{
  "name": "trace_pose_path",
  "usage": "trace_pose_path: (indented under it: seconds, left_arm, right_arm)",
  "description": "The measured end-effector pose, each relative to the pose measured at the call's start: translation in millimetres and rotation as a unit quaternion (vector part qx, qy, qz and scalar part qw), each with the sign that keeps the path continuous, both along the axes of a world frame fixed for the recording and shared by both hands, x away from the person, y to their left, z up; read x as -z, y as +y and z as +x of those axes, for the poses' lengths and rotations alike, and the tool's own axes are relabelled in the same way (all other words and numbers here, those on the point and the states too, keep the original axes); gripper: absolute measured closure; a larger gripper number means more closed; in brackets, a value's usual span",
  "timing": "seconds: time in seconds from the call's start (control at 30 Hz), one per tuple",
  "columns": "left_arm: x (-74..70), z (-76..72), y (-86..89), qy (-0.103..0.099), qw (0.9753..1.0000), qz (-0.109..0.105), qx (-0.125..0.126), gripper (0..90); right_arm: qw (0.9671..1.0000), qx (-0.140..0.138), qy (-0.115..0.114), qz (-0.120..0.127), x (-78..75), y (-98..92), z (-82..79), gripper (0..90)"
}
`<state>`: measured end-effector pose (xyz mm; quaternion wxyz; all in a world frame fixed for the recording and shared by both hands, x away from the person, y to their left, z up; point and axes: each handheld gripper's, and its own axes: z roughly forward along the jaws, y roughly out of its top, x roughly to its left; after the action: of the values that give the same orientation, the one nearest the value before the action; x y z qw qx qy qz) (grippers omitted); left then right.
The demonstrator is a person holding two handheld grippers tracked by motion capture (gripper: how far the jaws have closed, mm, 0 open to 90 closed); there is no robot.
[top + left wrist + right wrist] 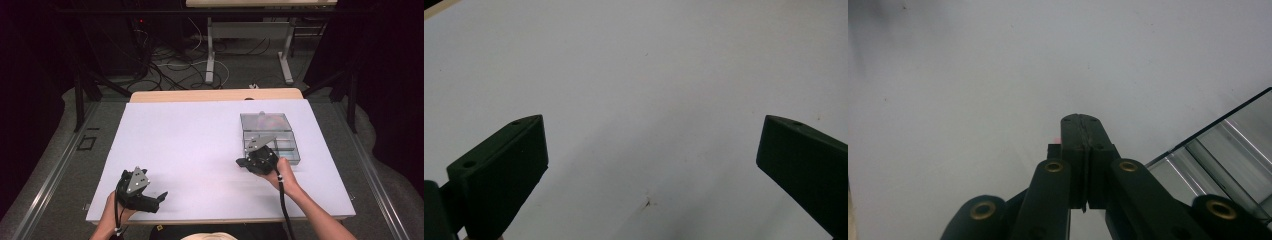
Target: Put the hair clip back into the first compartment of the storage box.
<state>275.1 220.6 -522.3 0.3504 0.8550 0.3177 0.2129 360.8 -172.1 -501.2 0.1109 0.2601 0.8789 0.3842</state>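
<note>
My left gripper [161, 198] rests low over the white tabletop [200, 145] near the front left edge. In the left gripper view its jaws stand wide apart, left gripper [654, 121] open with nothing but bare table between them. My right gripper [240, 162] sits right of centre, pointing left, just in front of a clear plastic compartment box [270, 136]. In the right gripper view the jaws of the right gripper [1082, 118] are pressed together. A tiny pink speck [1054, 139] shows beside the left jaw; I cannot tell what it is. The box corner [1228, 145] lies to the right.
The white board covers a wooden table whose far edge [215, 95] shows. Beyond it are cables on the floor [170, 65] and another table's legs [210, 55]. Dark curtains and stands flank both sides.
</note>
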Motion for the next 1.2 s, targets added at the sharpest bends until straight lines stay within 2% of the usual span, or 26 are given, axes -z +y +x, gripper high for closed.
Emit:
trace_pose_path:
  seconds: [0.33,0.93,1.17,1.2]
  left_arm:
    - [0.0,-0.1,0.0,0.0,1.0,0.0,0.0,0.3]
    - [-0.1,-0.1,0.2,0.001,1.0,0.004,0.002,0.3]
    - [0.0,-0.2,0.1,0.001,1.0,0.003,0.001,0.2]
    - [0.1,-0.1,0.0,0.002,1.0,0.003,0.001,0.3]
  right_arm:
    - [0.9999,0.008,-0.008,0.004,-7.8,-9.4,1.7,90.0]
    - [0.9993,0.03,-0.022,0.01,-12.0,-22.9,7.5,90.0]
    - [0.999,0.04,-0.019,0.01,-13.8,-29.2,10.4,90.0]
    - [0.9987,0.043,-0.025,0.012,-13.6,-30.0,11.1,90.0]
